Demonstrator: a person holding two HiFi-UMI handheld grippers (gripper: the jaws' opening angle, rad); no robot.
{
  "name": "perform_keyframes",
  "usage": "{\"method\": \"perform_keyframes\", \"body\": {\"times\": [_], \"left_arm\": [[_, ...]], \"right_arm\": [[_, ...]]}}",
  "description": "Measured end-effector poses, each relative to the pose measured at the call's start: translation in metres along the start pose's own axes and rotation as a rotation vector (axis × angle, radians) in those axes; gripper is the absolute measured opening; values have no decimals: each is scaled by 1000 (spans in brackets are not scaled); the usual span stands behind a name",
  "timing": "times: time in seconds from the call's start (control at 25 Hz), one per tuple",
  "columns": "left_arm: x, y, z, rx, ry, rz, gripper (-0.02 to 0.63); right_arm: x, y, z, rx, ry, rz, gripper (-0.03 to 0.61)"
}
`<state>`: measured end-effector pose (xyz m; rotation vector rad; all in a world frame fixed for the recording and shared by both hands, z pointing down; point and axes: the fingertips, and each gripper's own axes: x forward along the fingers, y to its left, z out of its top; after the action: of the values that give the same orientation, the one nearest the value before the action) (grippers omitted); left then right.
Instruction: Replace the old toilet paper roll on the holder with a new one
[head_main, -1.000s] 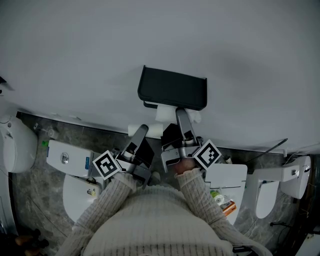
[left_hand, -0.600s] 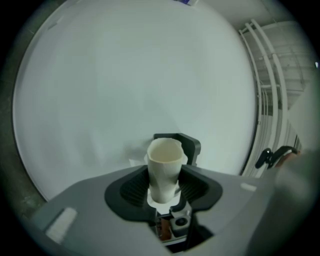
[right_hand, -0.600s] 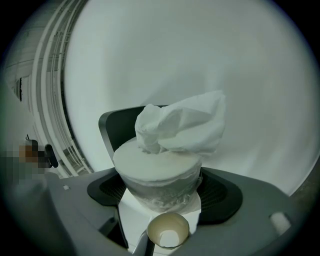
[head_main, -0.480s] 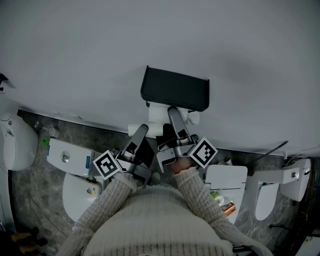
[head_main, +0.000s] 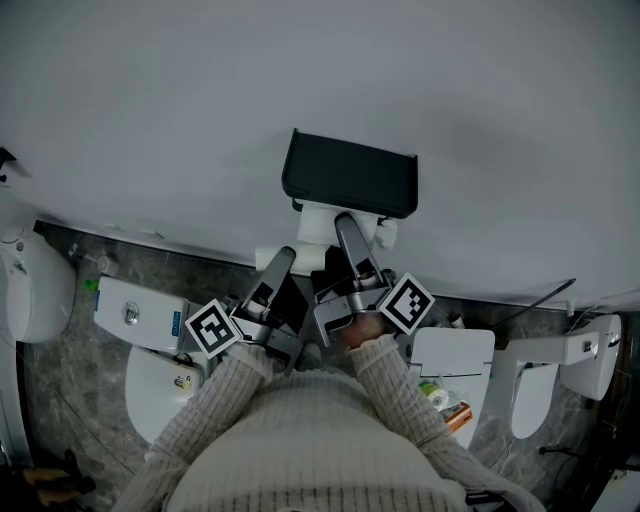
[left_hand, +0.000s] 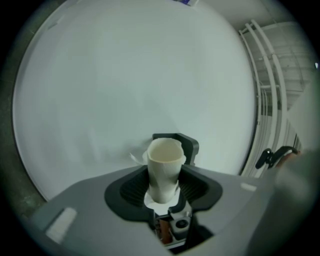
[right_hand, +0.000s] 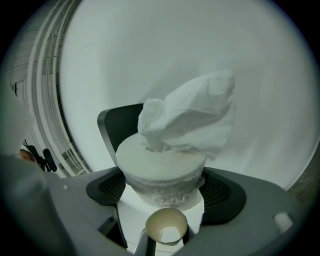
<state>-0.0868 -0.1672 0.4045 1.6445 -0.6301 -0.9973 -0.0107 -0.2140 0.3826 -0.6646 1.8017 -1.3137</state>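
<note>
Head view: black box-shaped wall holder (head_main: 350, 178) sits just above your tools. Your right tool (right_hand: 165, 192) is clenched on the full white toilet paper roll (right_hand: 162, 167), just under the holder. The roll is likely light and squashy, so squeeze its sides gently. A crumpled loose sheet (right_hand: 192, 115) flops off its top. Your left tool (left_hand: 164, 192) grasps the beige cardboard tube (left_hand: 164, 162) by one end; it looks thin-walled and probably crushes easily.

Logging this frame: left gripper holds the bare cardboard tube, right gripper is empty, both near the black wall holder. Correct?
One error: the right gripper is not empty. The right gripper view shows its fingers shut on a white toilet paper roll. The rest stands.
</note>
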Motion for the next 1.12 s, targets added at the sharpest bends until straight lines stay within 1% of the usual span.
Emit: {"method": "perform_keyframes", "body": {"times": [0.12, 0.24, 0.44, 0.48, 0.56, 0.64, 0.68, 0.76, 0.88, 1.0, 1.12], "left_arm": [[0, 1, -1, -1, 6, 5, 180], [0, 4, -2, -10, 14, 15, 181], [-7, 1, -13, -18, 31, 19, 181], [-5, 3, -11, -22, 35, 22, 181], [0, 7, -8, -33, 44, 32, 180], [-7, 5, -17, -43, 55, 30, 181], [-13, 2, -26, -46, 62, 25, 180], [-24, -5, -42, -52, 75, 12, 181], [-32, -8, -50, -69, 70, 1, 181], [-37, -11, -55, -74, 68, -3, 181], [-42, -13, -62, -78, 85, -6, 181]], "right_arm": [[-3, -2, -2, 29, 3, 2, 446], [-10, -7, -3, 34, -5, -20, 445], [-39, -8, -8, 42, -3, -52, 439], [-40, -11, -7, 49, -4, -61, 428], [-40, -15, -5, 72, -8, -71, 380], [-55, -9, -9, 79, -12, -62, 331], [-67, -3, -12, 74, -14, -53, 311], [-87, 8, -17, 59, -17, -36, 307], [-99, 19, -21, 40, -14, -20, 281], [-109, 27, -22, 15, -13, -7, 201], [-121, 29, -24, 6, -20, -12, 158]]}}
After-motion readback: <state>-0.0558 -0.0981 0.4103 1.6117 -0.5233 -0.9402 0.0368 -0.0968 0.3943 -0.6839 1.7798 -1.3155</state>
